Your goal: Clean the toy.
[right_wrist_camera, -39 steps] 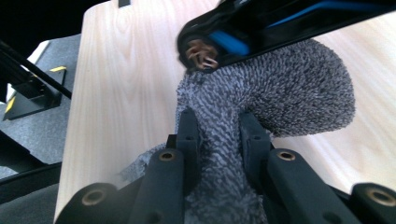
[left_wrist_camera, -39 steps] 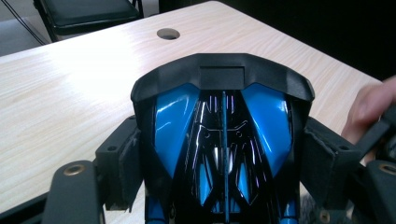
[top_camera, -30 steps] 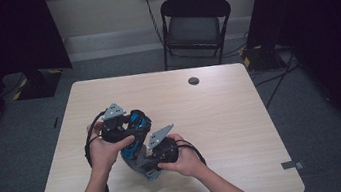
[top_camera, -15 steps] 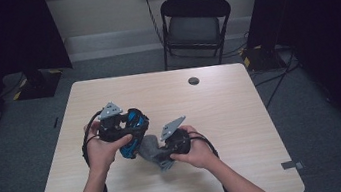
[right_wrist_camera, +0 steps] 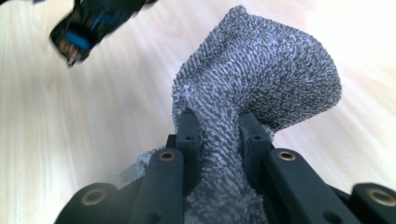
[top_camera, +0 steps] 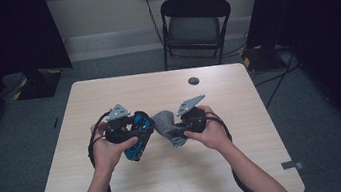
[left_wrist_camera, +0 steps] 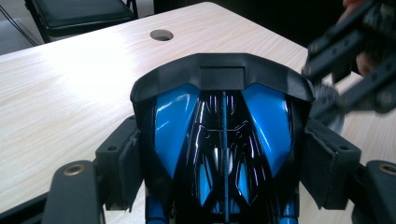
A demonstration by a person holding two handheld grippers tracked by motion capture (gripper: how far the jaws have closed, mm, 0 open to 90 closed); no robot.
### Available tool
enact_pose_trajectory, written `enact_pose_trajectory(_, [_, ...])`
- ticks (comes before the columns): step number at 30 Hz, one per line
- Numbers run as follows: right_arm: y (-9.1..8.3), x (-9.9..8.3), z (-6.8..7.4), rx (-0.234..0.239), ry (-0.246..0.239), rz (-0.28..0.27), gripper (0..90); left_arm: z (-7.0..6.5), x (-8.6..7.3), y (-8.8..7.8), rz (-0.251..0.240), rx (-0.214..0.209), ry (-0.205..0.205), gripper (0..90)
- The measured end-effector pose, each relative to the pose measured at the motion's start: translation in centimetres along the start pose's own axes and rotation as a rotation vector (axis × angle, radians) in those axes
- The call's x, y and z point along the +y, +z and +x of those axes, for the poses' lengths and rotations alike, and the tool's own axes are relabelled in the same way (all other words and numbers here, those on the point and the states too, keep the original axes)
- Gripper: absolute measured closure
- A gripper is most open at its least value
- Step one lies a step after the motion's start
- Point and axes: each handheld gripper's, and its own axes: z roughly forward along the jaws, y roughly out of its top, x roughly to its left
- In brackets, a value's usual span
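Between the left tongs (left_wrist_camera: 224, 154), a blue-black shoe (left_wrist_camera: 222, 140) was pinched at both sides, above the tabletop (top_camera: 170, 177). Just beside it, to the right, the right tongs (right_wrist_camera: 217, 126) were pressed on a grey knit sock (right_wrist_camera: 261, 79), held w/ the cloth bunched between them.

blue-black object (left_wrist_camera: 223, 154) cut off below, far claw (left_wrist_camera: 355, 51) blurred

One blue-black toy (top_camera: 136, 133), one grey sock (top_camera: 166, 125), one chair (top_camera: 196, 24)
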Motion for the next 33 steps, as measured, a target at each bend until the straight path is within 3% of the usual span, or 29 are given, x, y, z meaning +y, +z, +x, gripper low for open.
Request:
enact_pose_trajectory(6, [-1.1, 0.7, -1.1, -0.016, 0.024, -0.044, 74.9, -0.4, 0.0, 0.4, 0.005, -0.016, 0.006, 25.5])
enact_pose_trajectory(13, [-1.3, 1.4, -1.1, -0.012, 0.020, -0.061, 74.9, -0.8, -0.2, 0.9, 0.020, -0.031, 0.018, 25.5])
enact_pose_trajectory(21, [-0.4, 1.8, 0.0, 0.029, -0.009, -0.061, 74.9, -0.9, -0.4, 1.2, 0.032, -0.036, 0.027, 25.5])
enact_pose_trajectory(33, [0.8, 1.6, 1.0, 0.055, -0.026, -0.051, 74.9, -0.9, -0.3, 1.1, 0.040, -0.034, 0.026, 25.5])
